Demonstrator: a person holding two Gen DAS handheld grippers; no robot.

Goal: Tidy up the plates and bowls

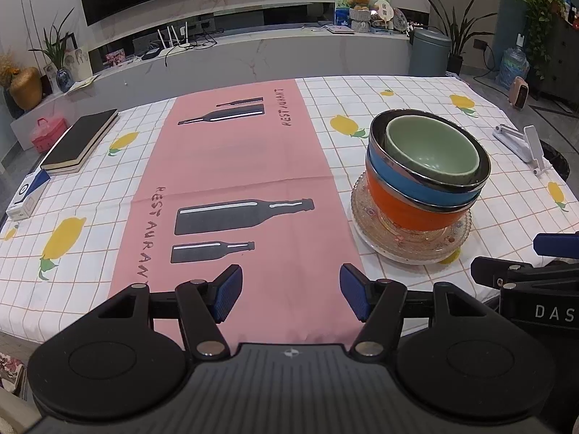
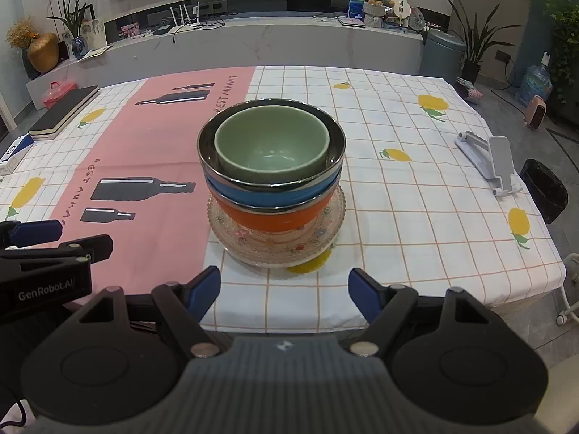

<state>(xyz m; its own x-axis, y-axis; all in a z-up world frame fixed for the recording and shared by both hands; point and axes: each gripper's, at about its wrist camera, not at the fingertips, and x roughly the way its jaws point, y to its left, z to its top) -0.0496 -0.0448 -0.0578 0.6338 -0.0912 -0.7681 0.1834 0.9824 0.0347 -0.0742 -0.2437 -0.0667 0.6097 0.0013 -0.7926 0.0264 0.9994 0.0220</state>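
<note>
One stack stands on the table: a green bowl [image 2: 271, 148] sits inside a blue steel-rimmed bowl [image 2: 275, 193], which sits in an orange bowl [image 2: 271, 218], on a patterned glass plate [image 2: 278, 246] over a white plate. In the left wrist view the stack is to the right: green bowl [image 1: 430, 152], blue bowl [image 1: 405, 186], orange bowl [image 1: 405, 209], glass plate [image 1: 409, 244]. My left gripper [image 1: 291, 298] is open and empty over the pink runner [image 1: 231, 166], left of the stack. My right gripper [image 2: 284, 291] is open and empty, just in front of the stack near the table's front edge.
A black notebook [image 1: 81, 141] and a blue-white box [image 1: 27, 193] lie at the table's left edge. A white folding stand [image 2: 488, 161] lies at the right. A dark bin [image 2: 544, 190] stands beside the table's right edge. A TV cabinet runs behind the table.
</note>
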